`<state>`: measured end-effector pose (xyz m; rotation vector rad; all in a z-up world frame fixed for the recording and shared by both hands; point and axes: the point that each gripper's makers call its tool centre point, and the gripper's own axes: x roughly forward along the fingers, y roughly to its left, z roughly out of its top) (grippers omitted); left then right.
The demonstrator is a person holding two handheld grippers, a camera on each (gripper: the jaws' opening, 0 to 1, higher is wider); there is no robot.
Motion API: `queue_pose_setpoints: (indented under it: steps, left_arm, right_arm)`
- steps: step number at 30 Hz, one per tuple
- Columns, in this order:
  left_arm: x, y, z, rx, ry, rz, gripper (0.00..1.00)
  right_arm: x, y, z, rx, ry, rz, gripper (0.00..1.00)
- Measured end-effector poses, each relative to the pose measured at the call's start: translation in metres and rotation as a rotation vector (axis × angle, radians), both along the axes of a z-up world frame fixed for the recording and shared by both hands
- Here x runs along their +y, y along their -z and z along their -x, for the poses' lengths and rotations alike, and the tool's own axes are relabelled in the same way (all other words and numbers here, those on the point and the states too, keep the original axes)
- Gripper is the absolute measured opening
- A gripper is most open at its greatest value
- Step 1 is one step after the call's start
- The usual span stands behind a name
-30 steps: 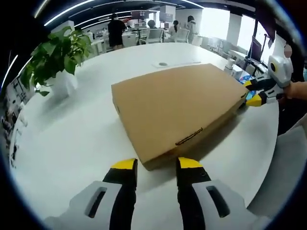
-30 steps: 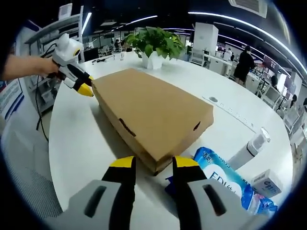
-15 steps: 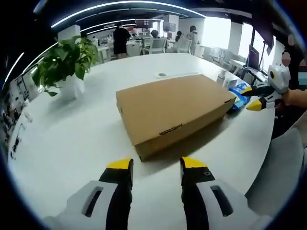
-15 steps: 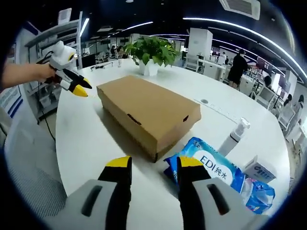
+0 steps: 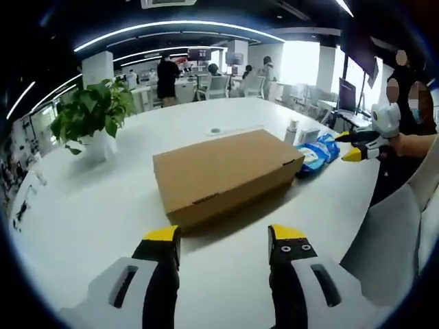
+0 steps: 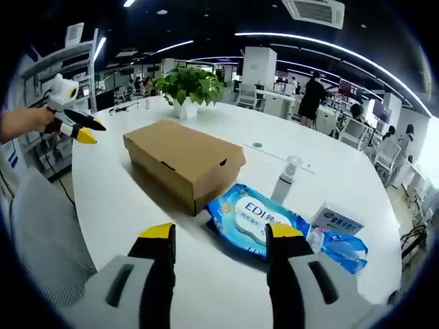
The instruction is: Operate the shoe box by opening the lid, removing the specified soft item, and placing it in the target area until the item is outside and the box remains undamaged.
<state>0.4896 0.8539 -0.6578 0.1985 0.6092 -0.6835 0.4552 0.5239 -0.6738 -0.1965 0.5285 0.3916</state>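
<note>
A closed cardboard shoe box [image 5: 223, 171] sits near the middle of a round white bench [image 5: 89, 205] in an open-plan office, lid down and flaps tucked in. A potted plant [image 5: 92, 116] stands toward the far edge of the bench in the left gripper view, well apart from the box. At the box's other end, seen in the right gripper view, a blue pack of wet wipes [image 6: 257, 219] lies just beside the shoe box [image 6: 182, 161], its corner close to or touching the box's end; a slim white bottle [image 6: 285, 179] stands behind the pack, and a small carton [image 6: 338, 221] rests on a second blue packet [image 6: 339, 245] nearer the bench edge. A grey chair back [image 5: 384, 240] stands at the bench's rim. People stand and sit at desks in the background.

The left gripper [image 5: 226, 236] hangs above the bench short of the box's long side, its yellow-tipped fingers [image 5: 161, 236] spread wide, holding nothing and clear of the box. The right gripper [image 6: 218, 233] hovers off the box's end with the wipes pack between it and the box; its fingers [image 6: 159, 233] are likewise parted and empty. In the left gripper view the right gripper [image 5: 353, 145] shows beyond the wipes, held in a hand [image 5: 415, 144], its tips slightly apart
</note>
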Motion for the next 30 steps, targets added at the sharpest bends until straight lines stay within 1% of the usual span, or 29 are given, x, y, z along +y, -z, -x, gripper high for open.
queue_pose_setpoints:
  steps: [2, 3, 6, 8, 11, 14, 18, 21, 24, 29, 30]
  left_arm:
    - [-0.001, -0.003, 0.007, -0.016, 0.005, -0.004, 0.55]
    - [-0.002, -0.006, 0.01, -0.028, 0.007, 0.004, 0.56]
    - [-0.005, -0.01, 0.019, -0.035, 0.002, 0.028, 0.61]
    - [-0.007, -0.009, 0.025, -0.036, 0.007, 0.029, 0.65]
    - [-0.008, -0.006, 0.035, -0.038, 0.025, 0.001, 0.69]
    - [-0.01, -0.005, 0.044, -0.041, 0.032, -0.002, 0.74]
    - [-0.011, -0.007, 0.051, -0.039, 0.03, 0.009, 0.79]
    - [-0.008, -0.007, 0.055, -0.036, 0.014, 0.005, 0.85]
    - [-0.005, -0.012, 0.057, -0.035, -0.027, 0.031, 0.9]
    - [-0.004, -0.021, 0.06, -0.055, -0.04, 0.058, 1.0]
    - [-0.005, -0.022, 0.061, -0.057, -0.04, 0.063, 1.0]
  right_arm:
    - [-0.007, -0.003, 0.007, -0.003, 0.014, 0.0, 0.54]
    - [-0.011, -0.004, 0.011, -0.004, 0.021, 0.003, 0.55]
    - [-0.022, -0.005, 0.022, -0.001, 0.038, 0.012, 0.59]
    - [-0.028, -0.004, 0.028, 0.005, 0.05, 0.01, 0.61]
    - [-0.038, -0.005, 0.039, 0.012, 0.079, 0.001, 0.65]
    - [-0.045, -0.007, 0.049, 0.008, 0.104, -0.014, 0.68]
    - [-0.05, -0.007, 0.062, 0.01, 0.124, -0.019, 0.72]
    - [-0.052, -0.008, 0.071, 0.009, 0.128, -0.028, 0.76]
    - [-0.051, -0.011, 0.077, 0.006, 0.135, -0.041, 0.8]
    - [-0.051, -0.018, 0.086, 0.006, 0.15, -0.067, 0.88]
    - [-0.051, -0.019, 0.088, 0.006, 0.151, -0.067, 0.89]
